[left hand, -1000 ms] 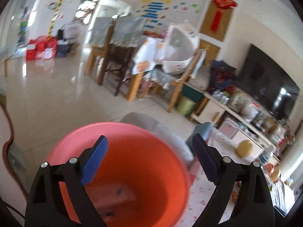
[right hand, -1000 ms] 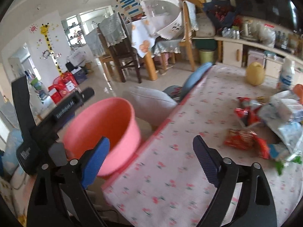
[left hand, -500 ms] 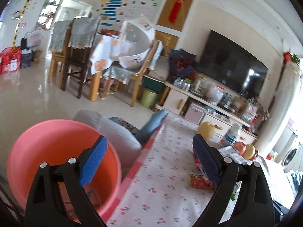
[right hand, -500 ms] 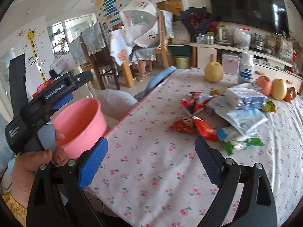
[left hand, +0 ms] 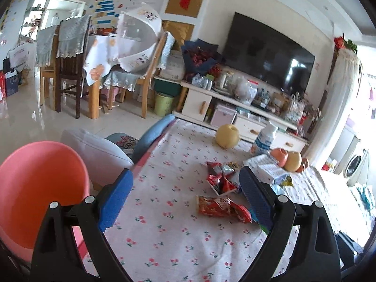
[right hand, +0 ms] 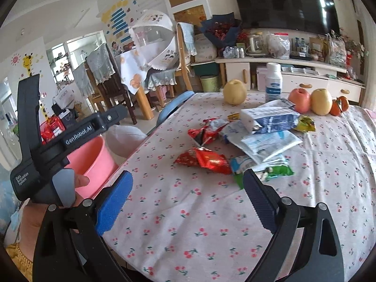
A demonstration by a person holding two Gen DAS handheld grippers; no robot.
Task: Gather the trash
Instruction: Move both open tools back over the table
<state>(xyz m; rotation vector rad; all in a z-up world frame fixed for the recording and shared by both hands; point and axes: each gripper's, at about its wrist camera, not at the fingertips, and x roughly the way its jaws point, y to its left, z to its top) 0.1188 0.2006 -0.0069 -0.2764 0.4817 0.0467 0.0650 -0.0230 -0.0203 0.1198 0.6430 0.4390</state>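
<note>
Trash lies on the cherry-print tablecloth (right hand: 178, 206): a red snack wrapper (right hand: 204, 161) nearest, a torn red wrapper (right hand: 206, 130) behind it, white and blue packets (right hand: 265, 141), a blue-white carton (right hand: 270, 118), green wrappers (right hand: 272, 171) and a yellow wrapper (right hand: 304, 123). A pink bucket (left hand: 40, 188) stands off the table's left edge. My left gripper (left hand: 185, 195) is open and empty above the table, the red wrapper (left hand: 221, 206) between its fingers in view. My right gripper (right hand: 188, 195) is open and empty, short of the trash.
Pears (right hand: 235, 91), an apple (right hand: 299, 96), small orange fruit (right hand: 339, 104) and a white bottle (right hand: 273, 82) stand at the table's far side. A grey cushion (left hand: 94, 152) and blue chair back (left hand: 152, 136) are left of the table. Dining chairs and a TV cabinet stand beyond.
Both grippers swung right from the pink bucket toward the table. The trash pile has come into view ahead of both; the jaws stayed open.
</note>
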